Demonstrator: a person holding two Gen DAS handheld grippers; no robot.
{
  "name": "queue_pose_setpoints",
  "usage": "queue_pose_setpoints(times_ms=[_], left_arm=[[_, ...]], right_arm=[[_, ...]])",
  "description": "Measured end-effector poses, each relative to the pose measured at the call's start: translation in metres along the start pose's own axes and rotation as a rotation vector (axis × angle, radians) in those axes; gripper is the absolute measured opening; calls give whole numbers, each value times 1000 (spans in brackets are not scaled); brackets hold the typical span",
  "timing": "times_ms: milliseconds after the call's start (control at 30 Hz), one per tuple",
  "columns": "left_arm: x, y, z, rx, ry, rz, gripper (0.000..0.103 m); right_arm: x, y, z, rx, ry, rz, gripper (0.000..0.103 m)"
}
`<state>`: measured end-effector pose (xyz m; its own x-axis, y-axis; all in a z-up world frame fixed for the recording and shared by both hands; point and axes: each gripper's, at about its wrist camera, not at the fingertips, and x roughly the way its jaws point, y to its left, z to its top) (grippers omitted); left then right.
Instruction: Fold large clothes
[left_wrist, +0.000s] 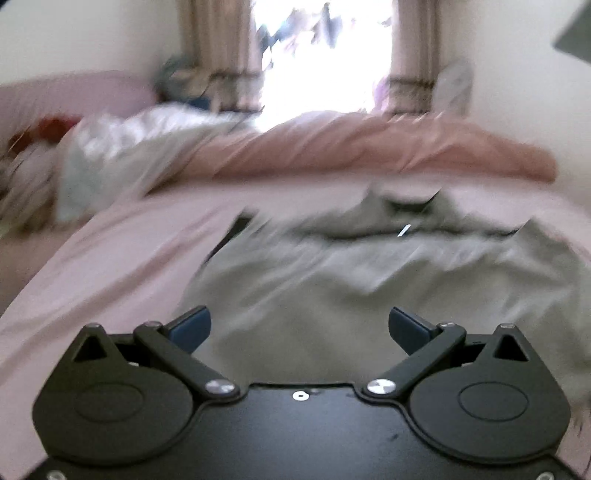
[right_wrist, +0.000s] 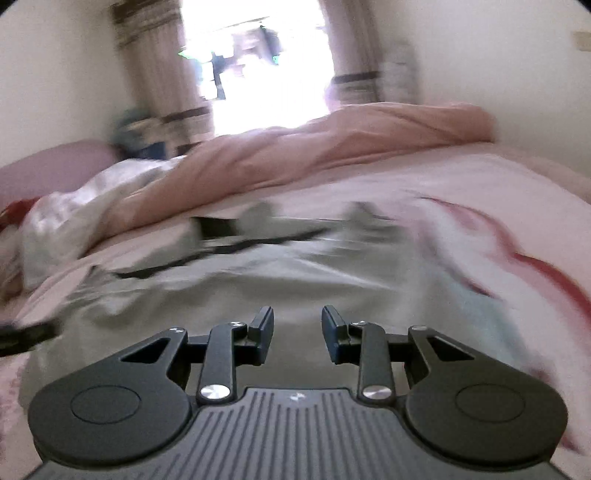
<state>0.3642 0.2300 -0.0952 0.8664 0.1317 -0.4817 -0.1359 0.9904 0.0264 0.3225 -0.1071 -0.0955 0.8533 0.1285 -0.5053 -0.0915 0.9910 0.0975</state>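
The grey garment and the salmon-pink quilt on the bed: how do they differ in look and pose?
The grey garment lies spread rather flat near the grippers; the salmon-pink quilt is bunched into a long ridge farther back, below the window. The garment has dark trim at its far edge; the quilt looks plain. Both rest on the pale pink bed sheet.

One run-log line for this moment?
garment: grey garment spread on bed | left tongs: open, empty | right tongs: open, empty | frames: blurred

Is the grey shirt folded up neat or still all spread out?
Mostly spread out. The grey shirt lies wide and rumpled across the pink bed, not in a neat stack. The pictures are too blurry to show any fold.
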Motion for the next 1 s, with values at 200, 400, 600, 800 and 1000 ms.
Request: queue_pose_setpoints(times_ms=[200, 400, 600, 800, 1000], left_arm=[[68, -26, 9, 276, 82, 188, 103], [79, 68, -22, 44, 185, 150, 103], [81, 119, -23, -135, 236, 129, 103], [63, 112, -29, -89, 201, 196, 103], [37, 114, -37, -35, 204, 229, 103]], right_arm=[[63, 19, -3, -109, 69, -94, 39], [56, -77, -8, 16, 38, -234, 31], [43, -122, 3, 134, 65, -204, 30], [15, -103, 16, 124, 36, -226, 56], [-34, -103, -24, 284, 77, -135, 74]])
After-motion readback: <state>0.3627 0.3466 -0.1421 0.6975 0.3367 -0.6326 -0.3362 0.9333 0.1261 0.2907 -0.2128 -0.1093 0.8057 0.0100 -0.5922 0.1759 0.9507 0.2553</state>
